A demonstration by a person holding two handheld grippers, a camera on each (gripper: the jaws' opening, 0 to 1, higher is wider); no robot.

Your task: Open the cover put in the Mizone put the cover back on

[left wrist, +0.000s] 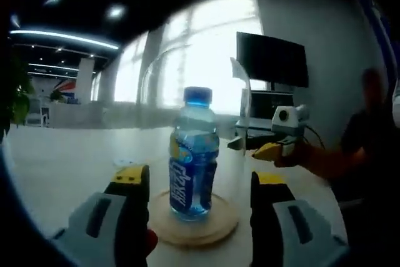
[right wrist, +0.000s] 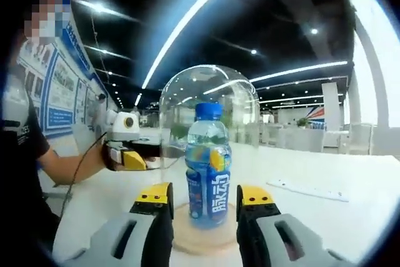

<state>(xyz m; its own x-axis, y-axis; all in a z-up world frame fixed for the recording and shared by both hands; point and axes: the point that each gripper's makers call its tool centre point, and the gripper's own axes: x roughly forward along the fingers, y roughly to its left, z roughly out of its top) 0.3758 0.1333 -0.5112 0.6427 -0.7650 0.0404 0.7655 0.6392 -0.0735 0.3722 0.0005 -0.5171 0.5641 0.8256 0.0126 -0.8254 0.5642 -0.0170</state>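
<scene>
Office bkgd, white table (left wrist: 56, 167). Left gripper (left wrist: 200, 189) and right gripper (right wrist: 203, 195) are held released, jaws apart, nothing gripped. Mizone bottle (right wrist: 208, 167) is seen on wooden base (left wrist: 219, 223) under glass cover (right wrist: 209, 101). Risk: 1 off-centre nudge and cover gets tipped.

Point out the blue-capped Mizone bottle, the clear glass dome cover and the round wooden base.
Blue-capped Mizone bottle (right wrist: 209, 173): right gripper view, on its blue label.
Clear glass dome cover (right wrist: 187, 85): right gripper view, on its upper left wall.
Round wooden base (left wrist: 220, 222): left gripper view, on its bare right rim.
</scene>
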